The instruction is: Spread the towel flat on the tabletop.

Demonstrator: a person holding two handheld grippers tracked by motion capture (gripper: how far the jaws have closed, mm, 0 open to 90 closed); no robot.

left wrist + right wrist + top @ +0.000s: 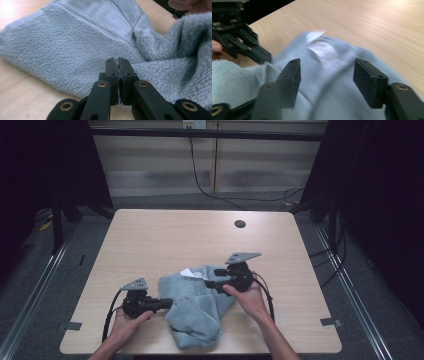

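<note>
Lying crumpled on the near half of the table (pixel 150 235), a grey-blue towel (pixel 197 307) is spreading between the person's two hands, its lower end nearly reaching the near edge. A small white label (pixel 186 272) is sticking up at the towel's far edge.

The left gripper (pixel 167 303) is coming in low from the left, and its fingers (pixel 111 72) are pressing together on a fold at the towel's left edge; in the left gripper view the cloth is bunching right at the closed tips. The left hand (pixel 127 322) is gripping the handle just above the table.

The right gripper (pixel 209 283) is hovering over the far part of the towel, pointing left across it. Its fingers (pixel 290 77) are standing apart with nothing pinched between them, the cloth and its white label (pixel 315 35) lying below and beyond them. The right hand (pixel 248 297) is holding that gripper from the right side, the cable trailing back along the forearm.

A dark round hole (pixel 240 224) is showing near the table's far edge.
</note>
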